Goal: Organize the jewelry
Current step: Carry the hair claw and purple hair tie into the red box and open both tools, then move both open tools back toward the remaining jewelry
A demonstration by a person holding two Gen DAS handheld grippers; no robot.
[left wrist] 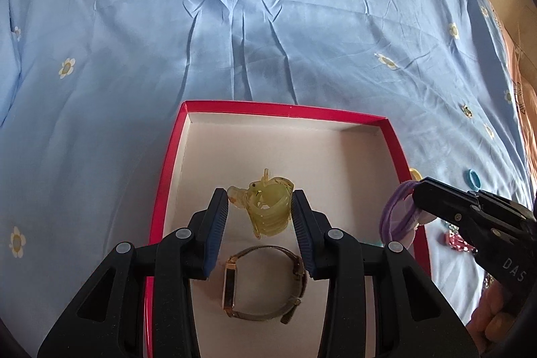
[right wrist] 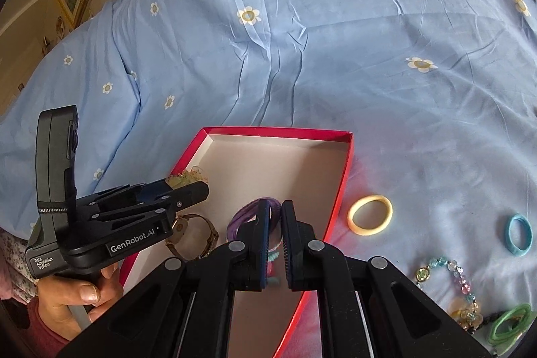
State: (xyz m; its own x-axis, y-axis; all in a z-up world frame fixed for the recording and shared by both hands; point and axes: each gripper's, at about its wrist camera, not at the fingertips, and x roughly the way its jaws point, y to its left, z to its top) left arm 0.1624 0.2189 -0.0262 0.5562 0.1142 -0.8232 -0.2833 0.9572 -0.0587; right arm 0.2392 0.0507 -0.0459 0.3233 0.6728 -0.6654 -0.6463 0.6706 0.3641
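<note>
A red box (left wrist: 285, 109) with a pale inside lies on a blue flowered bedspread. My left gripper (left wrist: 260, 195) hangs over the box, shut on a translucent yellow hair claw clip (left wrist: 268, 207) whose sides touch both blue pads. Below it, on the box floor, lies a gold mesh-band watch (left wrist: 265, 284). My right gripper (right wrist: 276, 205) is shut on a purple hair tie (right wrist: 250, 212), which dangles over the box's right side. In the right wrist view the left gripper (right wrist: 201, 187) carries the clip (right wrist: 188, 178) above the watch (right wrist: 194, 237).
On the bedspread right of the box (right wrist: 278, 133) lie a yellow hair tie (right wrist: 369, 215), a blue hair tie (right wrist: 518, 234), a pastel bead bracelet (right wrist: 449, 284) and a green hair tie (right wrist: 510, 322). A hand (right wrist: 77, 294) holds the left gripper's handle. Wall and floor show beyond the bed.
</note>
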